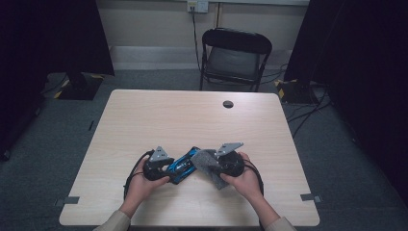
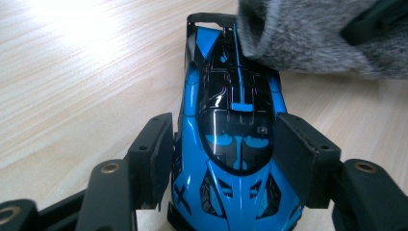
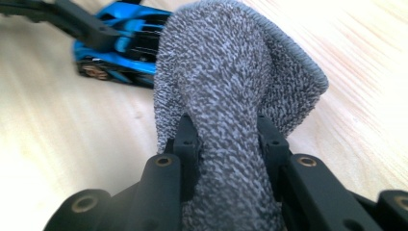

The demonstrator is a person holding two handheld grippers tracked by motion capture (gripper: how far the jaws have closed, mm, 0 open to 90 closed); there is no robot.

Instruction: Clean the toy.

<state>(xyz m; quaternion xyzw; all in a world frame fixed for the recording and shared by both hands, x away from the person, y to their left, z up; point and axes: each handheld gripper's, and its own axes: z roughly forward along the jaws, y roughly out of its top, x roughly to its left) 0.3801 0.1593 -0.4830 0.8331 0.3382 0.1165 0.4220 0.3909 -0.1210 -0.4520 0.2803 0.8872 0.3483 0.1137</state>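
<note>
A blue and black toy car (image 2: 235, 144) rests on the wooden table (image 1: 192, 120), near its front edge. My left gripper (image 2: 223, 154) straddles the car's front half, and both pads touch its sides. In the high view the car (image 1: 182, 166) lies between the two hands, held by the left gripper (image 1: 172, 168). My right gripper (image 3: 228, 139) is shut on a folded grey cloth (image 3: 226, 86). The cloth (image 2: 308, 38) overlaps the car's rear end. From above, the right gripper (image 1: 214, 166) holds the cloth (image 1: 219, 180) just right of the car.
A black folding chair (image 1: 234, 55) stands behind the table's far edge. A round cable hole (image 1: 228, 104) sits near the far middle of the tabletop. Cables run across the floor at the right.
</note>
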